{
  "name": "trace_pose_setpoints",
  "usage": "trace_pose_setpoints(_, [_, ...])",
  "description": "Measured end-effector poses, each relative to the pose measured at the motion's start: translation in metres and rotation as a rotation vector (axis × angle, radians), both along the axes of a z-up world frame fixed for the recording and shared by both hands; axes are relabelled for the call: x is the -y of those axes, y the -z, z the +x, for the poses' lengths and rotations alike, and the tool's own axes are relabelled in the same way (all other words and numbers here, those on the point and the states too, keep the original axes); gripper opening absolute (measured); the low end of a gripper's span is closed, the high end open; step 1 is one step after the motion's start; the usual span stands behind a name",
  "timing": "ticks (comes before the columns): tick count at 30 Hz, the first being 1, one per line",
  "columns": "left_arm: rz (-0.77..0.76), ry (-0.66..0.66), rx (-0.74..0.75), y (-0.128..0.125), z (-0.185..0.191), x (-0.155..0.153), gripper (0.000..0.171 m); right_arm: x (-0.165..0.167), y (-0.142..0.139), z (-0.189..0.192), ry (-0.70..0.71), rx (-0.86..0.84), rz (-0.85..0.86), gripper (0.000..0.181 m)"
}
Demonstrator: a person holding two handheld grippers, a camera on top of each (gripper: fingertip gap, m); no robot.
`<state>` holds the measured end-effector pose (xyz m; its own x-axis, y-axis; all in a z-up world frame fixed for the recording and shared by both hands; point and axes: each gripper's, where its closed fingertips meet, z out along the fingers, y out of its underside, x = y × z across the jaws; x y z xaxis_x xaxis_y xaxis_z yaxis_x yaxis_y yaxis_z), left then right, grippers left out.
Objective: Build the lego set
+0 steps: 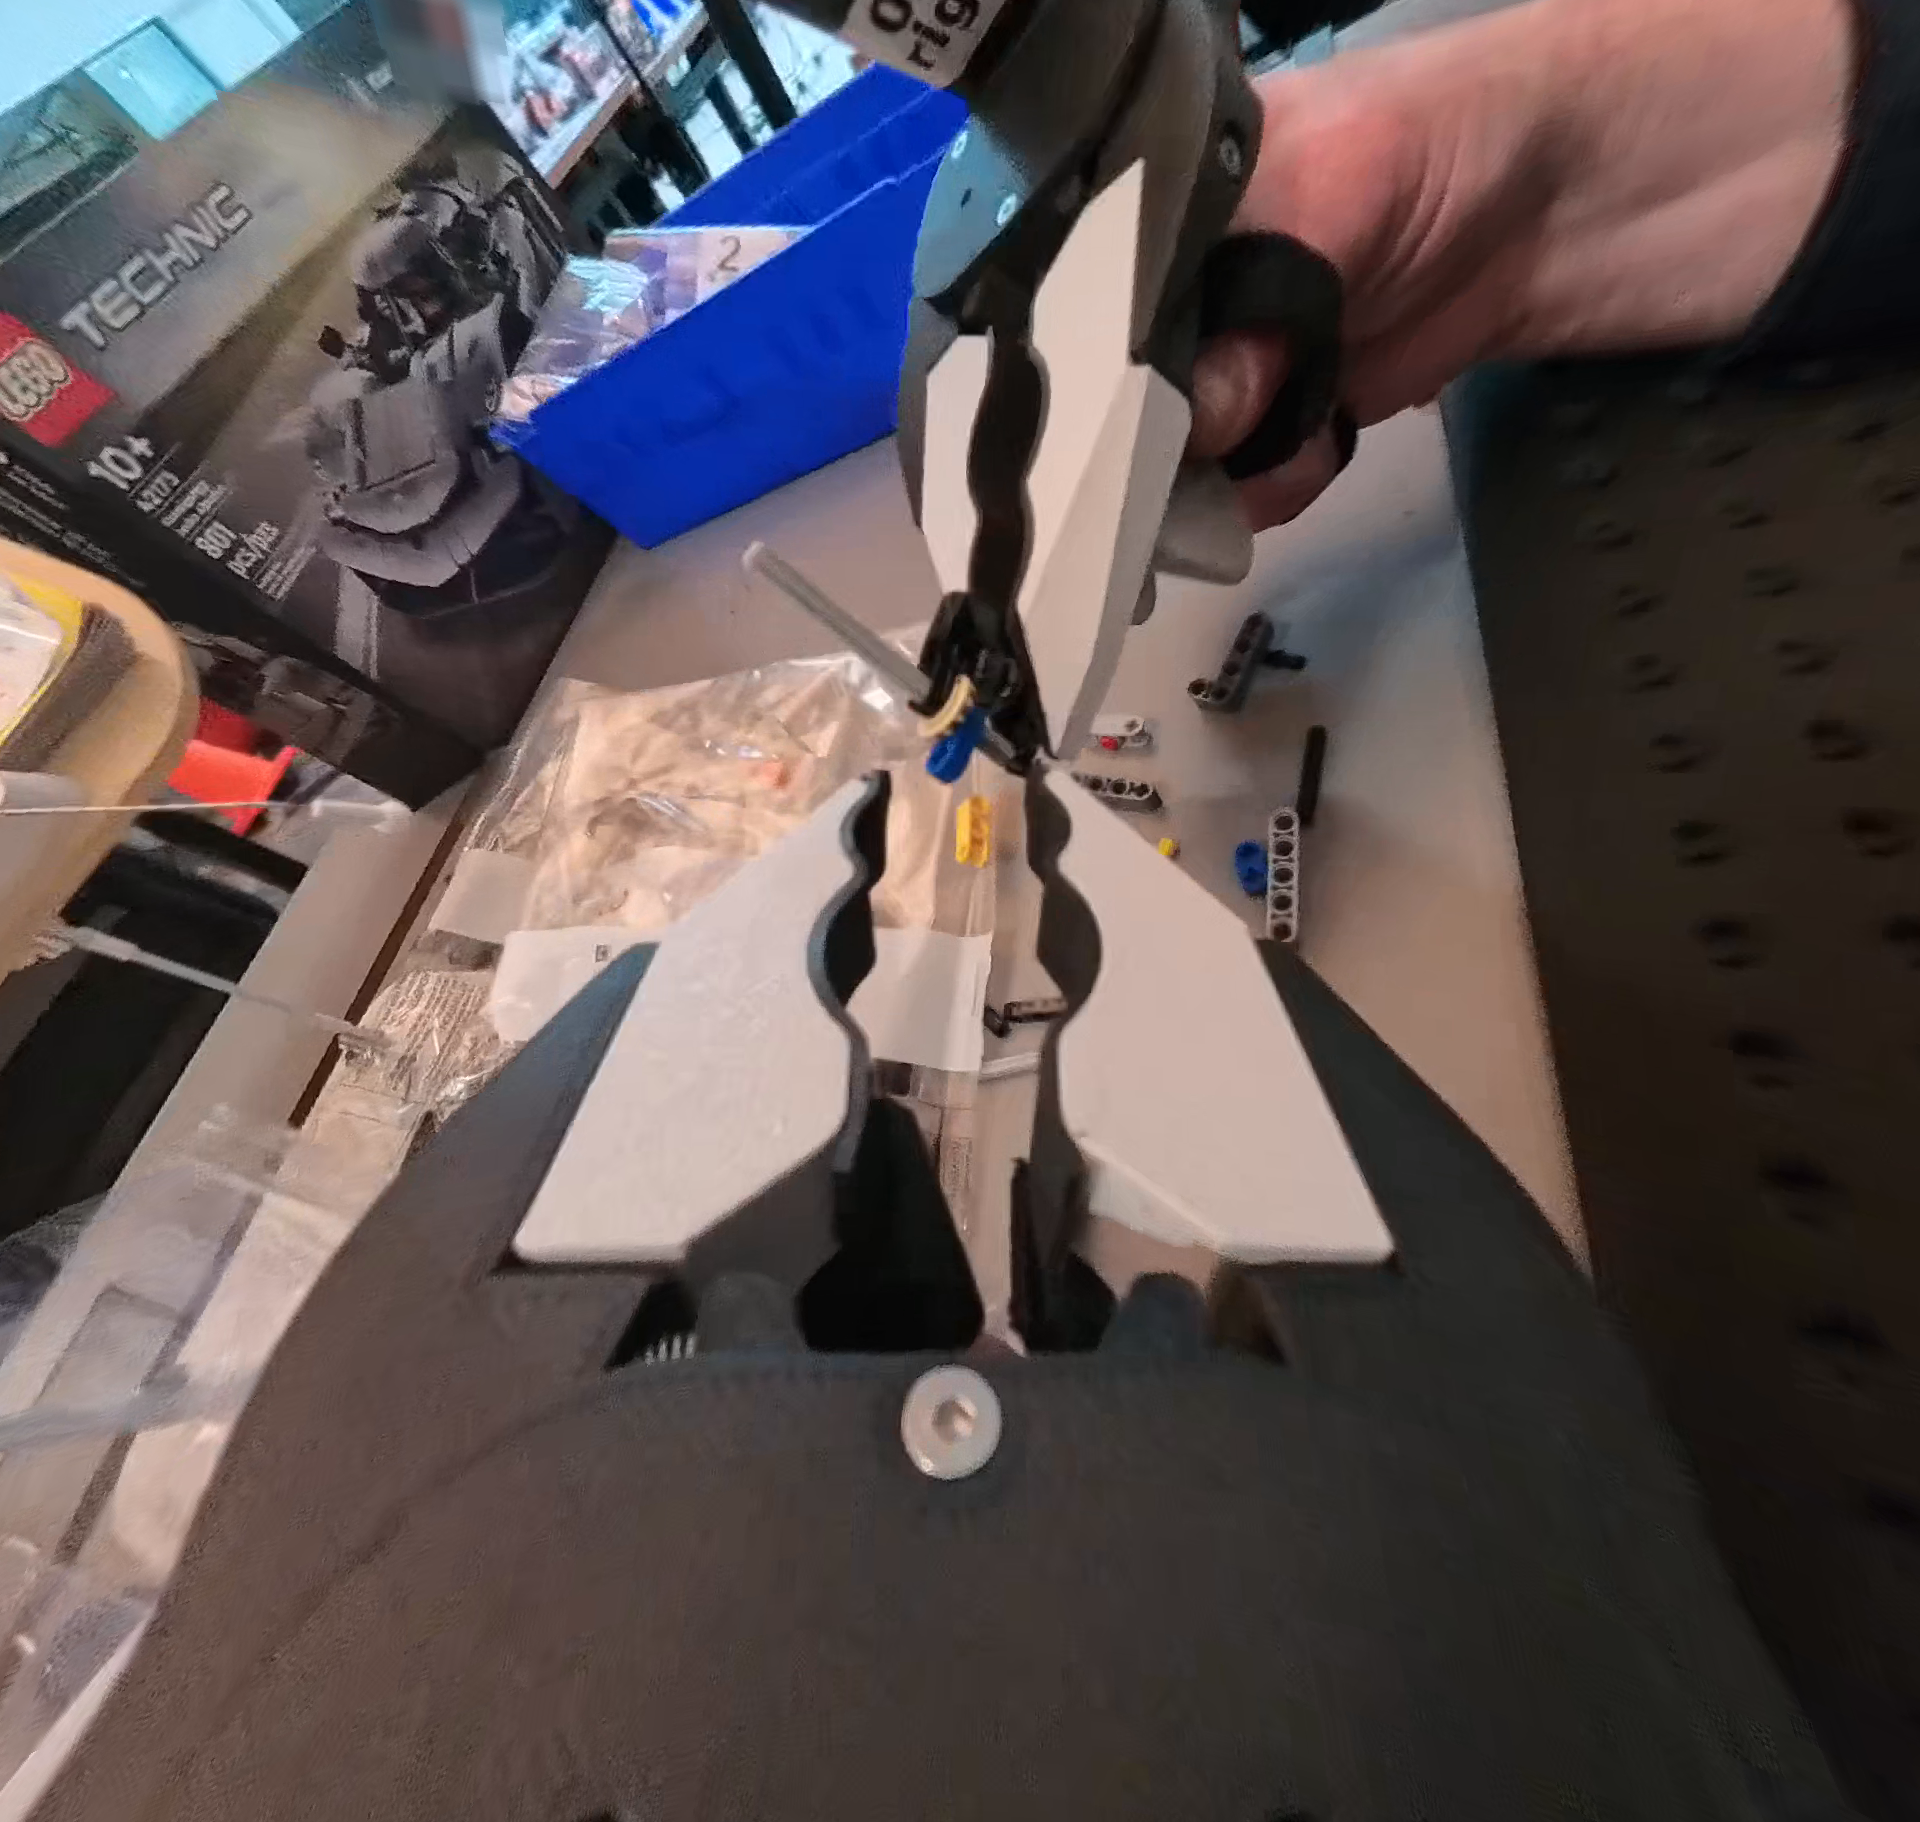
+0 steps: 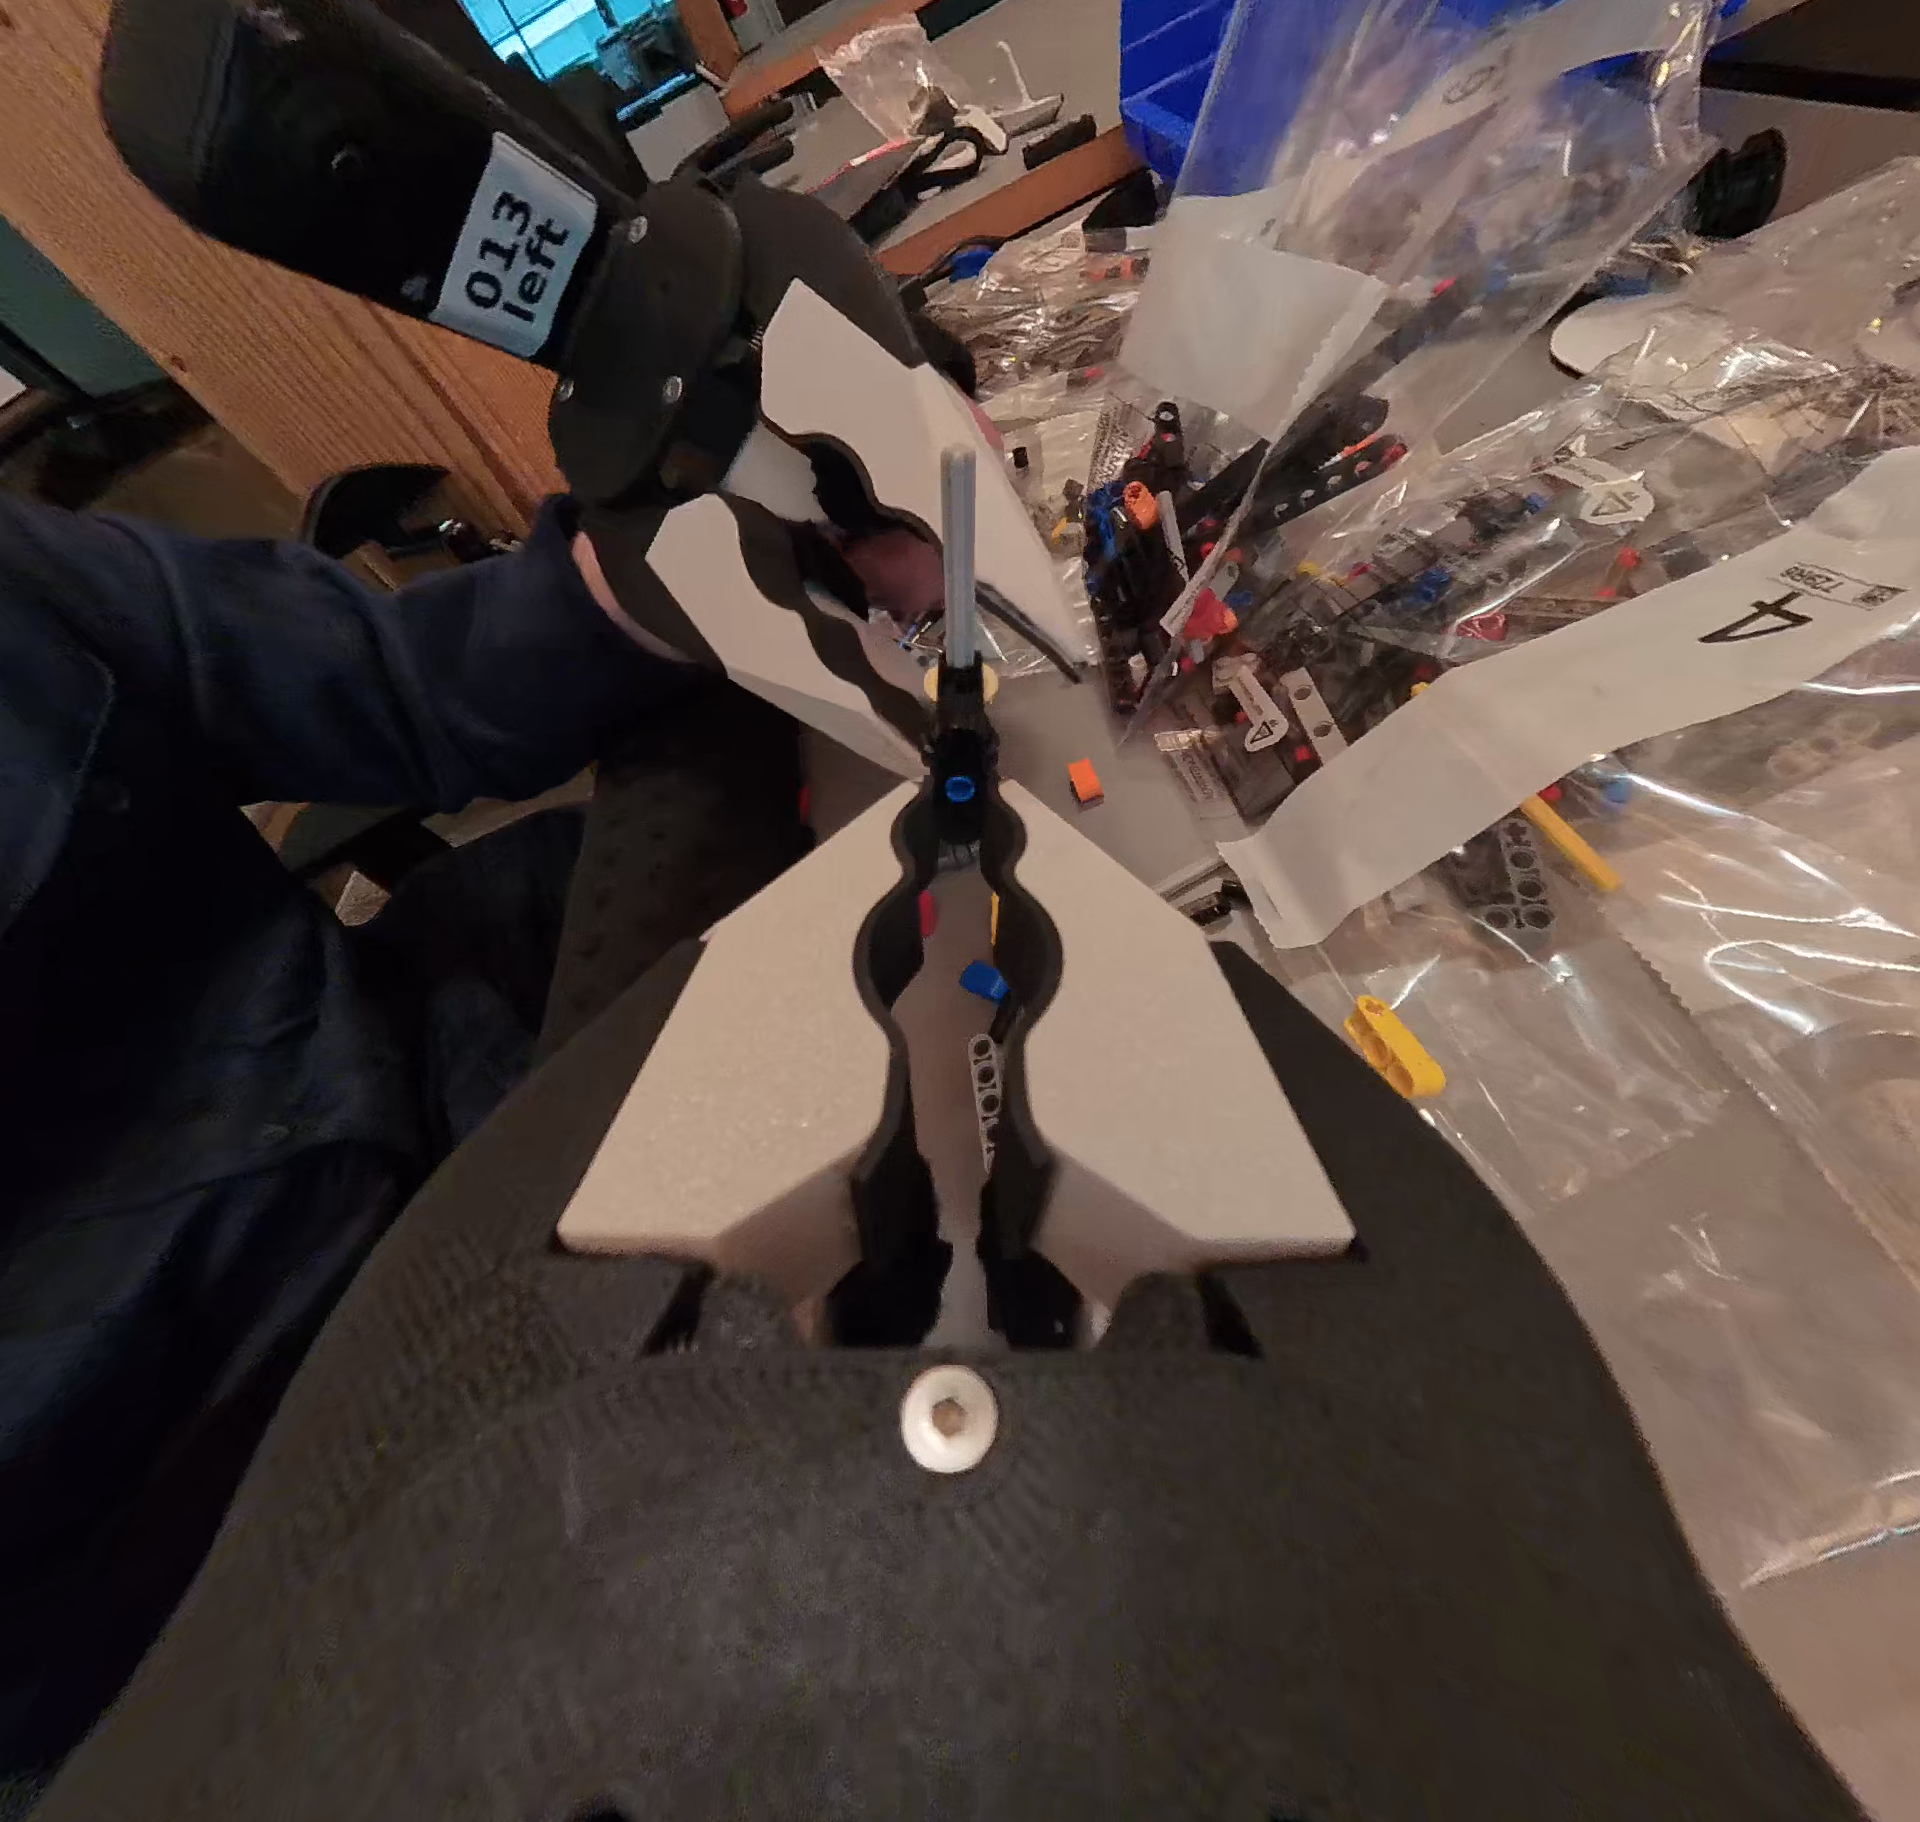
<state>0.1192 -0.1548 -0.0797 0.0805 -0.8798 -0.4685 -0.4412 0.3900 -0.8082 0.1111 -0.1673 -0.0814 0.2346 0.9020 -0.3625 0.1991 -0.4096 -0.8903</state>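
Right gripper (image 2: pixel 958 816) pinching small black lego assembly (image 2: pixel 961 733), grey axle (image 2: pixel 957 551) pointing twelve o'clock; left gripper (image 1: pixel 961 785) spread, tips just below assembly (image 1: pixel 971 692), six o'clock side.

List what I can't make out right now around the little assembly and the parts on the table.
- Left wrist view: how the assembly fits together. It is motion-blurred and partly covered by the right gripper.
- Right wrist view: the assembly's lower end, hidden inside the right gripper.
- Right wrist view: parts inside the clear bags, lost to glare and folds.
- Left wrist view: what lies deep in the blue bin, blocked by its wall.
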Motion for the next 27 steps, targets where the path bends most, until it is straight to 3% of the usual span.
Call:
trace_pose_setpoints(3, [0.138, -0.017, -0.039, -0.001, -0.003, -0.002, 0.010, 0.001, 0.003, 0.001, -0.002, 0.017, -0.006, 0.004])
trace_pose_setpoints(7, [0.353, -0.073, -0.141, 0.006, -0.001, -0.007, 0.013, 0.001, 0.011, -0.001, -0.006, 0.052, -0.026, 0.005])
trace_pose_setpoints(11, [0.471, -0.104, -0.211, 0.010, 0.000, -0.010, 0.005, -0.002, 0.014, 0.000, 0.011, 0.055, -0.048, 0.004])
trace_pose_setpoints(21, [0.465, -0.183, -0.200, 0.005, 0.000, -0.018, 0.003, -0.010, 0.003, 0.004, 0.055, -0.025, -0.037, 0.005])
trace_pose_setpoints(27, [0.517, -0.180, -0.297, 0.016, 0.001, -0.017, 0.002, -0.010, 0.012, 0.009, 0.070, 0.072, -0.005, 0.005])
